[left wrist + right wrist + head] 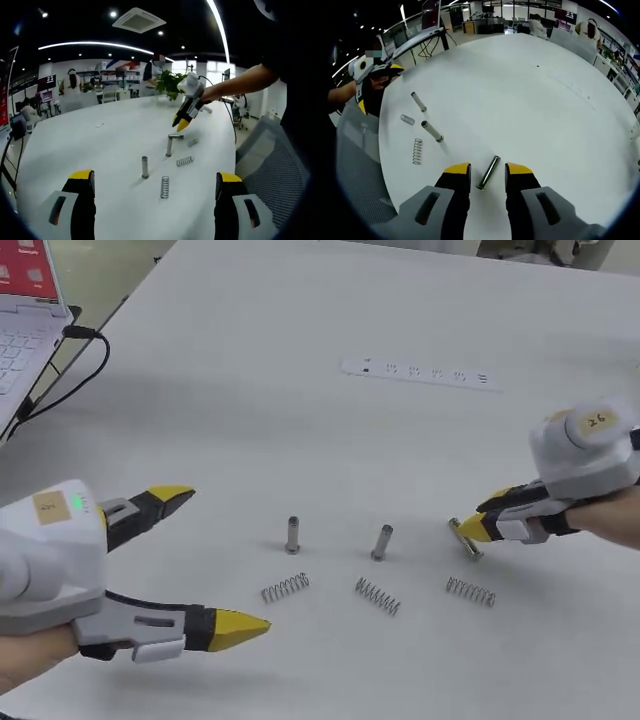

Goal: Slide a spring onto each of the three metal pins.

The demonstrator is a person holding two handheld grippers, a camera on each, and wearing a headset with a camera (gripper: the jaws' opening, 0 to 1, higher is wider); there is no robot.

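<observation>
Two metal pins stand upright on the white table, the left pin (292, 535) and the middle pin (381, 542). A third pin (465, 540) lies tipped over on the right. In the right gripper view this pin (488, 172) rests between the tips of my right gripper (488, 171), whose jaws stand narrowly apart with gaps on both sides. Three springs lie in front of the pins: left (285, 587), middle (377, 596), right (470, 591). My left gripper (228, 560) hovers wide open, left of the left pin (144, 166) and nearest spring (164, 186), holding nothing.
A white power strip (420, 371) lies farther back on the table. A laptop (25, 310) with a black cable (85, 365) sits at the far left edge. People and desks are in the room behind.
</observation>
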